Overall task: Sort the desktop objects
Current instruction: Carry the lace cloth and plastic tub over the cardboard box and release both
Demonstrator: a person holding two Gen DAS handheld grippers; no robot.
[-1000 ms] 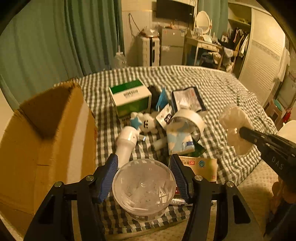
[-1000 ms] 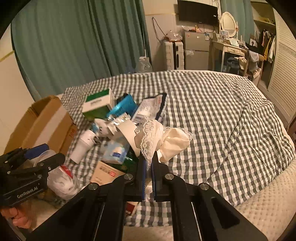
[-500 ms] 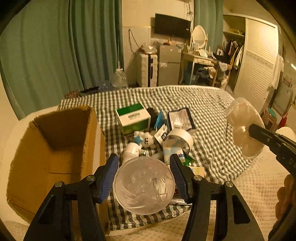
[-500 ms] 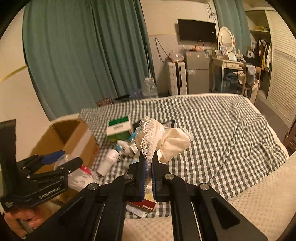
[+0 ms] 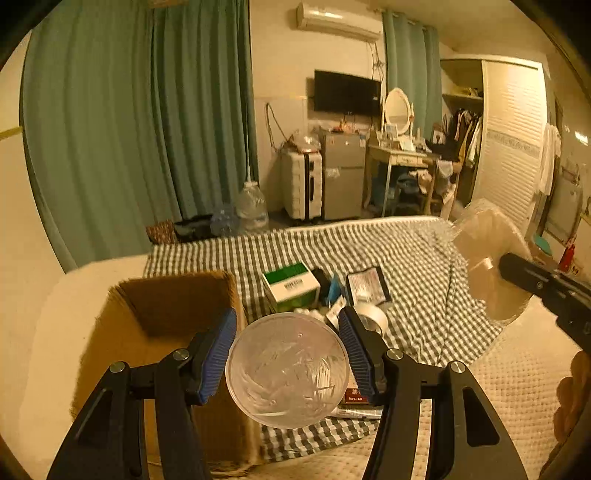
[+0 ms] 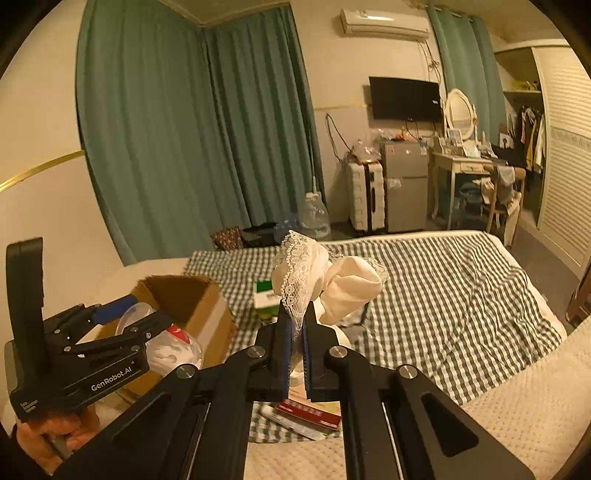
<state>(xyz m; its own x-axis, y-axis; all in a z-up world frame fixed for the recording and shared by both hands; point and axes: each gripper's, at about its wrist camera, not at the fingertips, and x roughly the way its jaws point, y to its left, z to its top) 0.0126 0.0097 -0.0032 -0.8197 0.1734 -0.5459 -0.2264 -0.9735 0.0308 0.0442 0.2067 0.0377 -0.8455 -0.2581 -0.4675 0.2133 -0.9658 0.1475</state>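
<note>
I am facing teal curtains [image 5: 147, 147] hanging full height along the far wall. A black television [image 5: 347, 92] and an air conditioner [image 5: 338, 20] are sitting on cream plaster. Warm yellow light is tinting a dressing table [image 5: 400, 155], oval mirror [image 5: 397, 109] and louvred wardrobe door [image 5: 513, 147].

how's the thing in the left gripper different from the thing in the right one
The left gripper holds a clear plastic tub: round, rigid, jaws spread across its sides. The right gripper pinches a cream lace-trimmed cloth: soft, bunched, opaque, jaws nearly together. Both are lifted off the checked bedspread.
</note>
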